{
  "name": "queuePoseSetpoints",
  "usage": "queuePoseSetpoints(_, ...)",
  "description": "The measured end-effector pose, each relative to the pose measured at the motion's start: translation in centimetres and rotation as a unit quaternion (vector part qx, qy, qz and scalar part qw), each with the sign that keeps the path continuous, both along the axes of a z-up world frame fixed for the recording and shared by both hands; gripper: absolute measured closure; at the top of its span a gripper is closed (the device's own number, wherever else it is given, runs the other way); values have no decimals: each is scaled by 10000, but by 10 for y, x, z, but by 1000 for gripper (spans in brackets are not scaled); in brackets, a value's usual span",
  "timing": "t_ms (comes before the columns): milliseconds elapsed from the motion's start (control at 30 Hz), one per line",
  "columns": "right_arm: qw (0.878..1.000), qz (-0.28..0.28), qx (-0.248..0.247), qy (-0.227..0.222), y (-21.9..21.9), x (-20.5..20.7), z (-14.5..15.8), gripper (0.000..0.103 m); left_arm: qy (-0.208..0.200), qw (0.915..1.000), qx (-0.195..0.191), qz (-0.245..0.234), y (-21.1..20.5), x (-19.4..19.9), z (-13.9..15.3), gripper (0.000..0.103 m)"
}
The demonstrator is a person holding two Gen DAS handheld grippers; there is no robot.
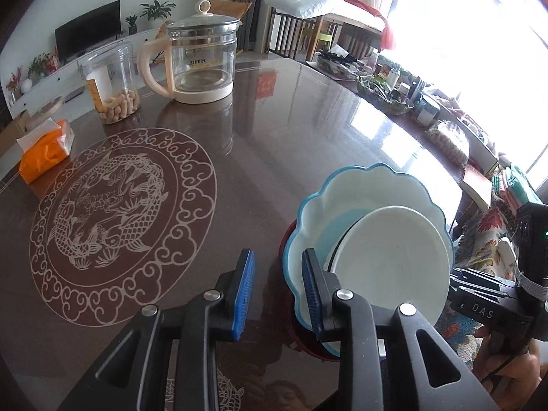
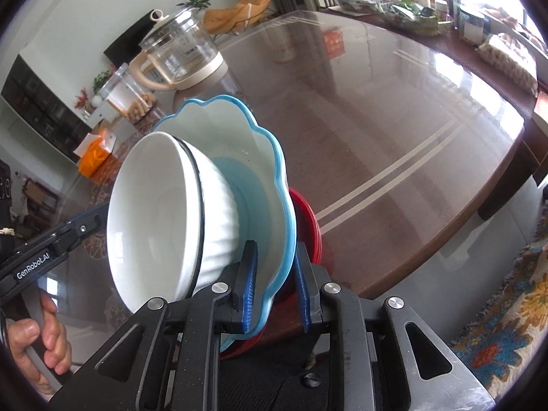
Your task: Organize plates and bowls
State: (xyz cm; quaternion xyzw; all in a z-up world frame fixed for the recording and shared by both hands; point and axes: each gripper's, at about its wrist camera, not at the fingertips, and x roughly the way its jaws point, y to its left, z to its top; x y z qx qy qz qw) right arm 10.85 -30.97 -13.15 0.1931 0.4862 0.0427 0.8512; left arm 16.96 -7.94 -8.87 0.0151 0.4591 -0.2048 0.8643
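Note:
A stack stands near the table's front edge: a white bowl (image 1: 394, 260) (image 2: 154, 219) nested in a second ribbed white bowl (image 2: 219, 226), inside a blue scalloped bowl (image 1: 363, 188) (image 2: 239, 130), on a red plate (image 1: 286, 239) (image 2: 308, 219). My right gripper (image 2: 275, 287) has its jaws astride the blue bowl's rim with a small gap showing, so I cannot tell whether it grips. My left gripper (image 1: 277, 287) is open and empty, just left of the stack.
On the glass-topped table (image 1: 274, 137) stand a glass kettle (image 1: 202, 65), a clear jar of peanuts (image 1: 109, 85) and an orange tissue pack (image 1: 44, 150). Baskets and jars (image 1: 394, 89) crowd the far right edge. A patterned rug (image 2: 496, 325) lies below.

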Motion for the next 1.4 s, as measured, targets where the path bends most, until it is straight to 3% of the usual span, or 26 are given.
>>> queuePoseSetpoints(33,10000,13,13,-18,1,0,0,71,-40,10000,17,32,3,-2,2,70)
queuePoseSetpoints(100,10000,19,-2,-36,3,-1,0,66,-107,9999,20,106,9,-4,5,55)
queuePoseSetpoints(200,9999,-52,80,-40,1,-1,-1,66,-188,9995,2,236,17,-9,6,41)
queuePoseSetpoints(367,9996,-110,260,-26,-4,-2,-2,65,-171,9990,-117,408,27,-15,4,41)
queuePoseSetpoints(467,9990,-246,278,-242,-10,-5,9,54,-337,9979,-124,539,37,-22,11,41)
queuePoseSetpoints(500,9985,-317,304,-319,-13,-6,15,45,-418,9974,-101,586,40,-26,16,41)
queuePoseSetpoints(567,9973,-439,306,-505,-18,-12,28,42,-658,9957,-41,655,45,-38,28,41)
queuePoseSetpoints(633,9962,-492,187,-689,-19,-22,45,42,-965,9929,63,694,49,-55,42,35)
queuePoseSetpoints(667,9954,-531,74,-793,-18,-31,55,42,-1137,9908,138,718,50,-65,49,27)
queuePoseSetpoints(733,9924,-608,-231,-1046,-12,-54,75,35,-1491,9858,262,728,52,-88,62,17)
queuePoseSetpoints(833,9858,-708,-773,-1313,8,-96,95,30,-1644,9846,166,570,54,-122,70,2)
queuePoseSetpoints(900,9833,-701,-1024,-1333,23,-125,96,29,-1643,9850,116,510,54,-141,69,1)
queuePoseSetpoints(1000,9823,-744,-1130,-1294,44,-165,88,29,-1777,9752,752,1082,46,-167,63,1)
queuePoseSetpoints(1067,9826,-789,-1104,-1266,54,-186,83,29,-1840,9702,905,1293,45,-179,60,0)
queuePoseSetpoints(1200,9830,-696,-1302,-1089,69,-206,82,29,-1439,9812,728,1061,42,-188,59,1)
queuePoseSetpoints(1400,9654,-666,-2162,-1295,90,-212,99,29,-1094,9867,995,676,27,-200,61,1)
